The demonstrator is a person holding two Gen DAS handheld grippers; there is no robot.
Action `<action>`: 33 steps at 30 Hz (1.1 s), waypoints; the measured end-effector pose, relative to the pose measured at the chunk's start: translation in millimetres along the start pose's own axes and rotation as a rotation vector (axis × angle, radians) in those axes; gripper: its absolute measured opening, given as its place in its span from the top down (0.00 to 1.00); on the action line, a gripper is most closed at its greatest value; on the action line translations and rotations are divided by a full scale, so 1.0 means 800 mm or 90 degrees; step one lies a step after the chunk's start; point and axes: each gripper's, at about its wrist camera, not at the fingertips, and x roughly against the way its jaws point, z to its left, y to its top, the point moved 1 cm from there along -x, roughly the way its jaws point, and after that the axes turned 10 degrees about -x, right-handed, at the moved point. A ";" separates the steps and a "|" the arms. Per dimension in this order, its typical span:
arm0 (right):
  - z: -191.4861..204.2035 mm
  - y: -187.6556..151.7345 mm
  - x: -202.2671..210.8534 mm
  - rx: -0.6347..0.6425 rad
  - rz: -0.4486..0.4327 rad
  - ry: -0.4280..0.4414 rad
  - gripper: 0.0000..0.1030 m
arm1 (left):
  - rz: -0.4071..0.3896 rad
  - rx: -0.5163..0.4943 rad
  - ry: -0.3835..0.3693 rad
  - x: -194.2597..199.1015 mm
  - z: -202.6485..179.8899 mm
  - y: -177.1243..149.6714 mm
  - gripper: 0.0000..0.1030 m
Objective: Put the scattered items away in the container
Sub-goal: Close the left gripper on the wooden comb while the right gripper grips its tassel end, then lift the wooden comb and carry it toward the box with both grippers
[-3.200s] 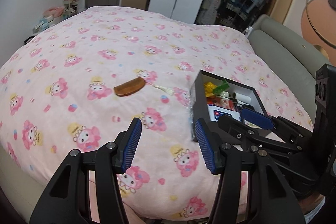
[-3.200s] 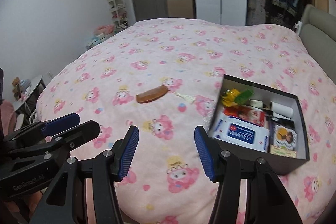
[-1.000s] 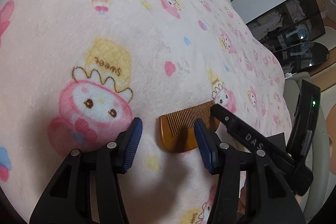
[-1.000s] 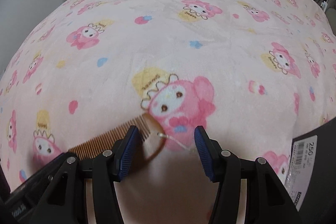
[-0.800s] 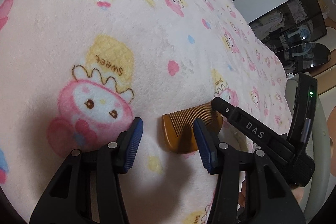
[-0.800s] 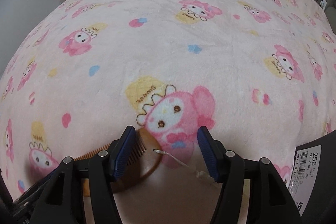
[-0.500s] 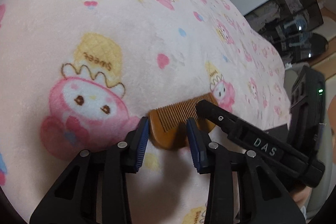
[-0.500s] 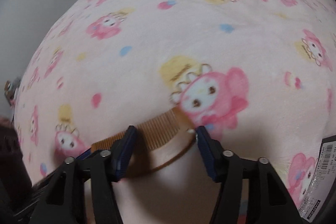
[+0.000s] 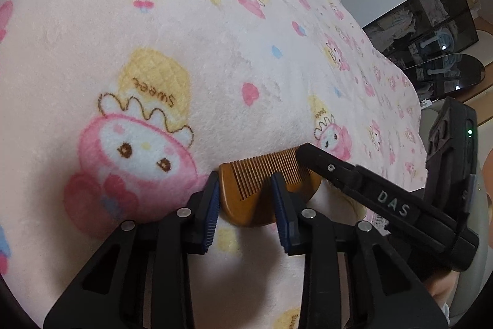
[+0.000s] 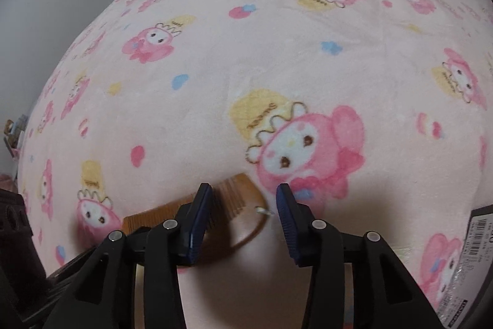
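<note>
Straddling one end of a wooden comb [image 9: 246, 190], the left gripper [image 9: 245, 199] has its blue pads set narrowly at either side of the comb's rounded end, close to it or just touching; a firm clamp cannot be made out. The right gripper [image 10: 242, 210] sits at the comb's [image 10: 234, 199] other end with its jaws parted a little wider; its left pad lies over the teeth, and a small metal ring with a pale cord [image 10: 265, 211] shows in the gap. The comb itself lies flat on the pink cartoon-print blanket [image 9: 185, 36] of the bed, well in from its edges. At the lower right border of the right wrist view a dark box [image 10: 480, 255] with a barcode label peeks in, near the comb but apart from it; its inside is out of sight, so what it already holds cannot be told. Judging by this, the comb is yet to go into the container, and both grippers are placed for picking it up. Counted: one comb, one box, two grippers, no other loose item visible on the blanket.
</note>
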 end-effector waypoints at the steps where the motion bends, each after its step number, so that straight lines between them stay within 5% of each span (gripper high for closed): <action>1: 0.003 -0.004 0.007 0.007 -0.008 -0.004 0.64 | 0.001 -0.004 -0.002 0.002 -0.003 -0.002 0.70; 10: -0.017 -0.061 0.081 -0.012 -0.037 -0.017 0.65 | 0.010 -0.055 -0.023 0.029 -0.040 -0.040 0.67; 16: -0.049 -0.154 0.151 -0.036 -0.028 -0.043 0.65 | 0.056 -0.080 -0.102 0.050 -0.066 -0.142 0.64; 21: -0.064 -0.237 0.196 -0.004 -0.060 -0.113 0.68 | 0.057 -0.117 -0.102 0.071 -0.090 -0.181 0.63; 28: -0.104 -0.299 0.229 -0.091 -0.033 -0.041 0.68 | 0.079 -0.150 -0.097 0.085 -0.110 -0.223 0.64; 33: -0.115 -0.334 0.221 -0.095 -0.001 -0.060 0.66 | 0.124 -0.184 -0.089 0.077 -0.125 -0.253 0.60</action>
